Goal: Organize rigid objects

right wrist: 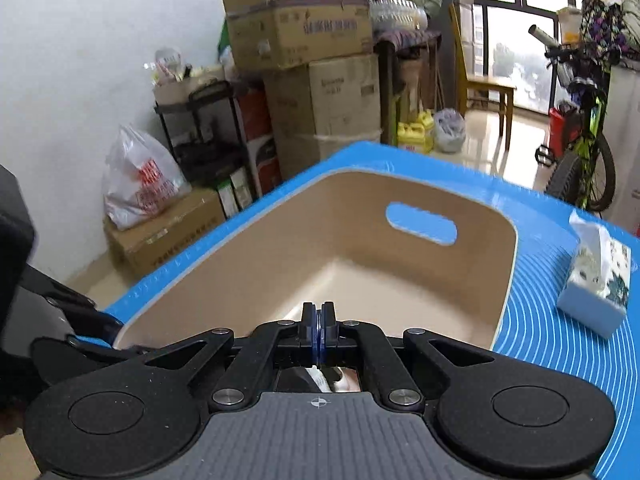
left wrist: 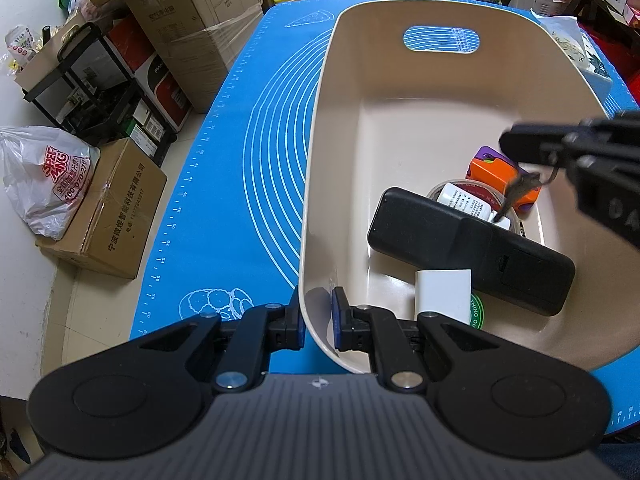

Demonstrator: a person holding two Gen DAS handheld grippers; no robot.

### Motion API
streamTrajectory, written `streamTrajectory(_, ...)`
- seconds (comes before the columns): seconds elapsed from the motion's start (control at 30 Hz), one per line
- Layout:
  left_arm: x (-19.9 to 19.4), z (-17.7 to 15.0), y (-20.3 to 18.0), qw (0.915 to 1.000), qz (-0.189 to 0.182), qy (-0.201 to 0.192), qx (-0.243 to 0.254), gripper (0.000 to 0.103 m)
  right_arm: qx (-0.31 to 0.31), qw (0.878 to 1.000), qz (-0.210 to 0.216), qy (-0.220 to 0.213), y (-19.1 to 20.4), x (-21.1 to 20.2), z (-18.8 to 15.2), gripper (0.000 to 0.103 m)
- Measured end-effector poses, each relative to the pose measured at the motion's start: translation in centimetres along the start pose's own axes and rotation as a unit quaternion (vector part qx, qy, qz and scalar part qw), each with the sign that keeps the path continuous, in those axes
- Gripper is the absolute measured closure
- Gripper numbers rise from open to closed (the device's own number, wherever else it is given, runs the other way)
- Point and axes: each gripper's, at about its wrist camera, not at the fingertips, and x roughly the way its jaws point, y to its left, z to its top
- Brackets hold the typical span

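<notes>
**Bin held at the rim, right claw over the load**

My left gripper [left wrist: 316, 322] is clenched on the near wall of the beige bin [left wrist: 320, 128] — one pad outside, one inside. The bin stands on the blue mat [left wrist: 240, 160]. My right gripper [right wrist: 319, 330] is pressed shut with nothing between its pads that I can see; in the left view a thin dark thing hangs below it, too blurred to name.

The rigid objects lie in the near right part of the bin: a black remote [left wrist: 472, 248] lies tilted across a white block [left wrist: 443, 294] and a white bottle [left wrist: 472, 202], with an orange and purple item [left wrist: 494, 170] behind.

I judge the remote stiff, smooth and a little slippery, so I would grip it across the narrow width near the middle. The block looks light and hard — its flat sides are good to pinch. The bottle may roll.
</notes>
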Motion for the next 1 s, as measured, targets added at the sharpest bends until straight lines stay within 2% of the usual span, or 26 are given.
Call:
streamTrajectory(0.13,0.0,0.0,0.0,1.0,0.0,0.0,0.0,0.089,0.022,0.999,0.0,0.038,-0.5,1.2,-0.9,0.091)
streamTrajectory(0.23,0.0,-0.1,0.0,1.0,0.0,0.0,0.0,0.089,0.023,0.999,0.001,0.045,-0.4,1.3,-1.2,0.09)
streamTrajectory(0.37,0.0,-0.1,0.0,1.0,0.0,0.0,0.0,0.089,0.031,0.998,0.001,0.048,-0.6,0.9,-1.3,0.084)
streamTrajectory(0.4,0.0,0.0,0.0,1.0,0.0,0.0,0.0,0.089,0.032,0.998,0.0,0.045,-0.7,0.8,-1.1,0.068)
streamTrajectory(0.43,0.0,-0.1,0.0,1.0,0.0,0.0,0.0,0.089,0.032,0.999,-0.002,0.04,-0.8,0.4,-1.0,0.061)
streamTrajectory(0.47,0.0,-0.1,0.0,1.0,0.0,0.0,-0.002,0.089,0.036,0.999,-0.001,0.035,-0.9,0.0,-1.0,0.047)
streamTrajectory(0.5,0.0,0.0,0.0,1.0,0.0,0.0,-0.002,0.089,0.042,0.999,-0.003,0.029,-1.1,-0.4,-0.9,0.039)
streamTrajectory(0.57,-0.2,-0.1,0.0,1.0,0.002,-0.001,-0.001,0.088,0.056,0.998,-0.002,0.02,-1.4,-1.0,-0.5,0.036)
streamTrajectory(0.67,-0.5,-0.2,0.1,0.9999,0.003,-0.01,-0.005,0.087,0.079,0.997,-0.004,0.016,-1.8,-2.0,-0.3,0.025)
streamTrajectory(0.7,-0.8,-0.2,0.1,0.9999,0.001,-0.013,-0.009,0.085,0.087,0.996,-0.007,0.015,-1.9,-2.3,-0.3,0.024)
streamTrajectory(0.73,-1.0,-0.3,0.2,0.9998,0.0,-0.016,-0.012,0.069,0.093,0.996,-0.009,0.012,-2.1,-2.8,-0.4,0.023)
streamTrajectory(0.77,-1.3,-0.3,0.2,0.9997,-0.001,-0.02,-0.015,0.059,0.096,0.995,-0.011,0.01,-2.2,-3.2,-0.4,0.022)
streamTrajectory(0.8,-1.9,-0.3,0.3,0.9994,-0.003,-0.029,-0.017,0.042,0.099,0.995,-0.016,0.01,-2.2,-3.8,-0.5,0.021)
streamTrajectory(0.83,-2.5,-0.4,0.2,0.999,-0.006,-0.041,-0.018,0.034,0.102,0.995,-0.021,0.009,-2.2,-4.3,-0.6,0.02)
streamTrajectory(0.9,-3.8,-0.4,0.1,0.9982,-0.009,-0.057,-0.017,0.032,0.109,0.994,-0.031,0.002,-2.3,-5.7,-0.9,0.015)
streamTrajectory(1.0,-5.6,-0.5,-0.2,0.997,-0.016,-0.074,-0.017,0.03,0.118,0.992,-0.05,-0.014,-2.3,-8.1,-1.6,0.013)
